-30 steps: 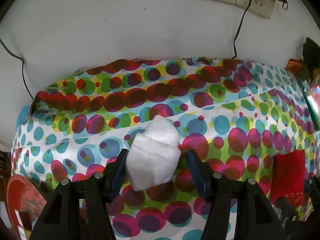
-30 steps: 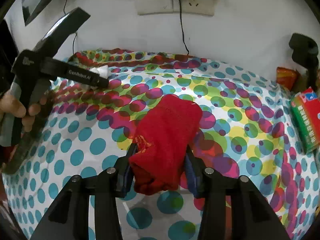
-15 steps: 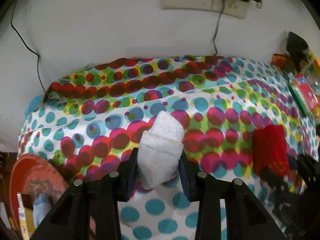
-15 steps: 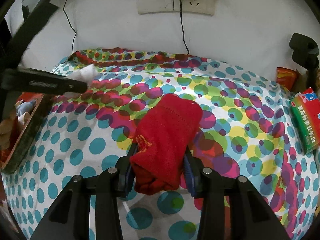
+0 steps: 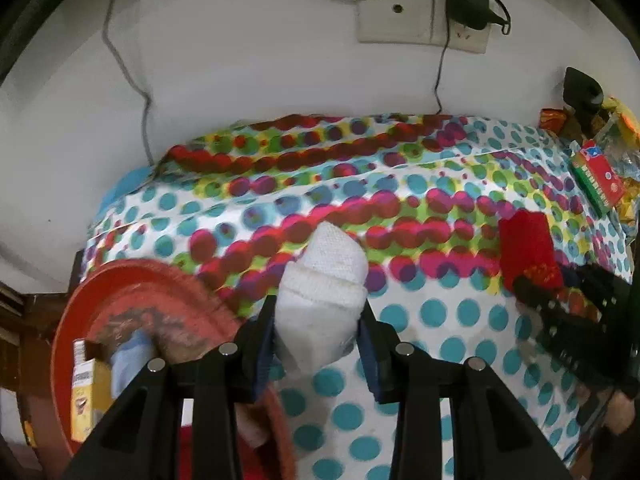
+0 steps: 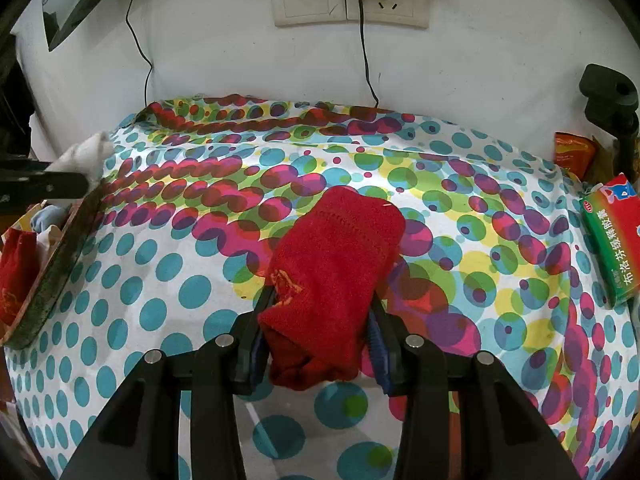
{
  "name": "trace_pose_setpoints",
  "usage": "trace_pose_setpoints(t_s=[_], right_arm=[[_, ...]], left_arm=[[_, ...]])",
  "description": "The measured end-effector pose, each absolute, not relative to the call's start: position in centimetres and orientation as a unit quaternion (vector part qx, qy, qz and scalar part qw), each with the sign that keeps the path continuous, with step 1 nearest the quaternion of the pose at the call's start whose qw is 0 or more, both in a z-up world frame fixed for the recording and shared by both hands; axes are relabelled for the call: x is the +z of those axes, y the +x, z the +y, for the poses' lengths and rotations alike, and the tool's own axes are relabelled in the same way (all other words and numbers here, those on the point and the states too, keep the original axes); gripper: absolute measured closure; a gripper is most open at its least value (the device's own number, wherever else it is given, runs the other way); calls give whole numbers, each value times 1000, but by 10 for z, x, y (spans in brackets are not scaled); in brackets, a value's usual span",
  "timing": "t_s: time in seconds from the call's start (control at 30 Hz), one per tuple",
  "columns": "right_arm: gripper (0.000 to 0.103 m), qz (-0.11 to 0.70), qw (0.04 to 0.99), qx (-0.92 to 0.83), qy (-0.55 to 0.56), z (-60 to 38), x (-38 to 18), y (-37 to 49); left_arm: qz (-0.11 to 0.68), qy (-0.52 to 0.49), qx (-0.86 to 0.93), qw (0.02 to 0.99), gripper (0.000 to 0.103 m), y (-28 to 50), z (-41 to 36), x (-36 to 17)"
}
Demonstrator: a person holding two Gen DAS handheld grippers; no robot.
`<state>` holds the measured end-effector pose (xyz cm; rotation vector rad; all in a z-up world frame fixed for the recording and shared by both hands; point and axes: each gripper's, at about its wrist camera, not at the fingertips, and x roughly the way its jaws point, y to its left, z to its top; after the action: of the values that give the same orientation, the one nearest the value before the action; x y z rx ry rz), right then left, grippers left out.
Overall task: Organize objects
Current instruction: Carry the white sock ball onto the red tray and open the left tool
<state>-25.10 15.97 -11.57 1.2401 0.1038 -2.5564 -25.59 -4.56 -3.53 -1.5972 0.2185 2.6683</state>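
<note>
My left gripper (image 5: 318, 332) is shut on a folded white sock (image 5: 324, 276) and holds it above the table's left edge, next to a red tray (image 5: 132, 292). My right gripper (image 6: 318, 320) is shut on a folded red sock (image 6: 336, 264) over the middle of the dotted tablecloth (image 6: 160, 280). The white sock also shows at the far left of the right wrist view (image 6: 86, 154). The red sock also shows at the right of the left wrist view (image 5: 526, 244).
The red tray (image 6: 56, 268) off the table's left edge holds a small box (image 5: 84, 396), a blue cloth (image 5: 128, 360) and a red cloth (image 6: 16, 264). A green-red medicine box (image 6: 612, 236) and snack packets (image 6: 572, 152) lie at the right. Wall sockets and cables are behind.
My left gripper has closed on the white sock and carried it back and left, toward the red tray. My right gripper has stayed put, still holding the red sock.
</note>
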Motion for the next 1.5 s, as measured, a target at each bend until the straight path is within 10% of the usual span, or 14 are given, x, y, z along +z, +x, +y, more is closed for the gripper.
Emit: trace_pose_setpoints(t_s=[1.5], right_arm=[[63, 37, 147, -889, 432, 158, -116, -251]], left_arm=[[-44, -536, 832, -137, 66, -122, -279, -43]])
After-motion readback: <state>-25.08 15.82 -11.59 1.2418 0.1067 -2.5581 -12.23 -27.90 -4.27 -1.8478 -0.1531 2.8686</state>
